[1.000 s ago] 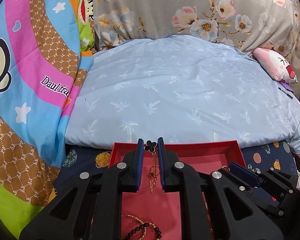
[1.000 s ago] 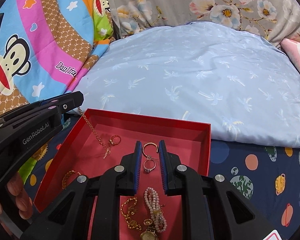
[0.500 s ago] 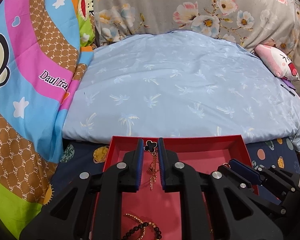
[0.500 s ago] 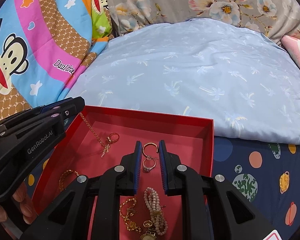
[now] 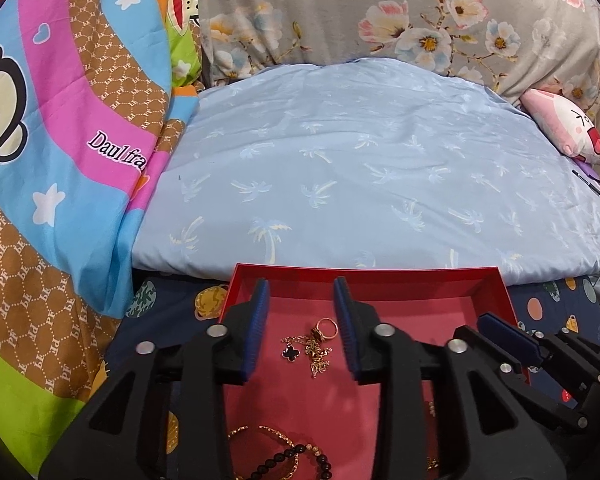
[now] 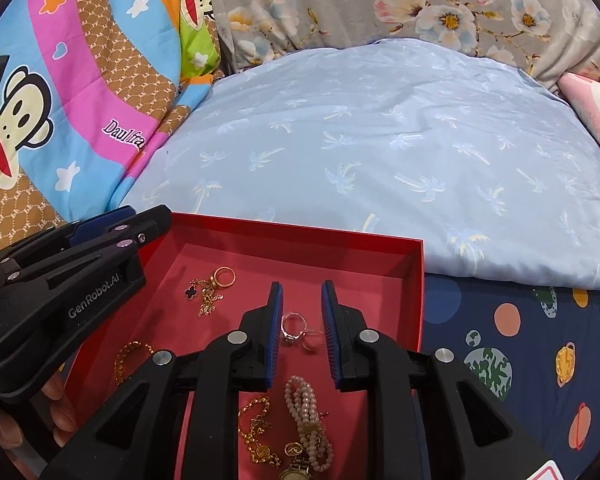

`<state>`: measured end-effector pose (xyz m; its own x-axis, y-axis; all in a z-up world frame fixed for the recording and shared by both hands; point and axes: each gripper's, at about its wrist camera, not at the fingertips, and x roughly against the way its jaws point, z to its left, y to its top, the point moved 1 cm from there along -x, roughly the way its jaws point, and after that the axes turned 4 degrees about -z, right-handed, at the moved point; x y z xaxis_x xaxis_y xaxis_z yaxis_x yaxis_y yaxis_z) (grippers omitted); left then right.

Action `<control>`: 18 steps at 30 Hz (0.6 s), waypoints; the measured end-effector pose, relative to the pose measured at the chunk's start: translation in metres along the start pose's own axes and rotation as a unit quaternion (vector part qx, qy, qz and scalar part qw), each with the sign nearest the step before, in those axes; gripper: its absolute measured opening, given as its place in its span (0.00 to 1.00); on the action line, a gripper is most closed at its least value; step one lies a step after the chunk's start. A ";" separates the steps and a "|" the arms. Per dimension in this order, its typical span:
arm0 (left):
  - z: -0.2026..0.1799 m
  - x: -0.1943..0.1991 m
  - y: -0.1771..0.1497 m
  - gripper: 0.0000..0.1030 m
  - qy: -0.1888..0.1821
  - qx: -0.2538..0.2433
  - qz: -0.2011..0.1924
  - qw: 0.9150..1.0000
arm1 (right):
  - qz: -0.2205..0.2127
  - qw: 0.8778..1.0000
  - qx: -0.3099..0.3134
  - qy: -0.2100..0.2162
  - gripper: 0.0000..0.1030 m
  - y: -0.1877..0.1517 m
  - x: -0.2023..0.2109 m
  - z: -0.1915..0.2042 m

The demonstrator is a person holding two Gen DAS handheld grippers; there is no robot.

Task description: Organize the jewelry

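A red tray lies on the bed. My left gripper is open and empty above it. A gold chain with a black clover pendant lies on the tray floor beside a gold ring. My right gripper is open over two rings that lie on the tray. It also shows in the left wrist view.
More jewelry lies in the tray: a pearl bracelet, gold chains, a gold bracelet and a black bead bracelet. A pale blue pillow lies behind the tray, a cartoon blanket to the left.
My left gripper has opened and the clover pendant chain has dropped onto the tray floor. My right gripper has opened and its rings now lie on the tray.
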<state>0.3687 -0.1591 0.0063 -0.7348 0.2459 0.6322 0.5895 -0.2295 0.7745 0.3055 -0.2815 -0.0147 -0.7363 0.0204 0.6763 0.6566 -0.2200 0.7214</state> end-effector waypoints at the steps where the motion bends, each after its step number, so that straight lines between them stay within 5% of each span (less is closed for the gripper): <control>1: 0.000 0.001 0.000 0.34 0.000 0.001 0.000 1.000 | 0.000 1.000 -0.003 0.001 0.21 -0.001 0.001 -0.001; 18: 0.004 0.083 -0.036 0.42 0.003 0.008 -0.005 1.000 | -0.030 1.000 -0.008 -0.001 0.41 -0.035 0.089 0.029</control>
<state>0.2882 -0.1268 0.0309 -0.7433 0.2422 0.6236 0.5869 -0.2114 0.7816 0.2215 -0.2441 0.0241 -0.7739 0.0368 0.6323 0.6085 -0.2338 0.7584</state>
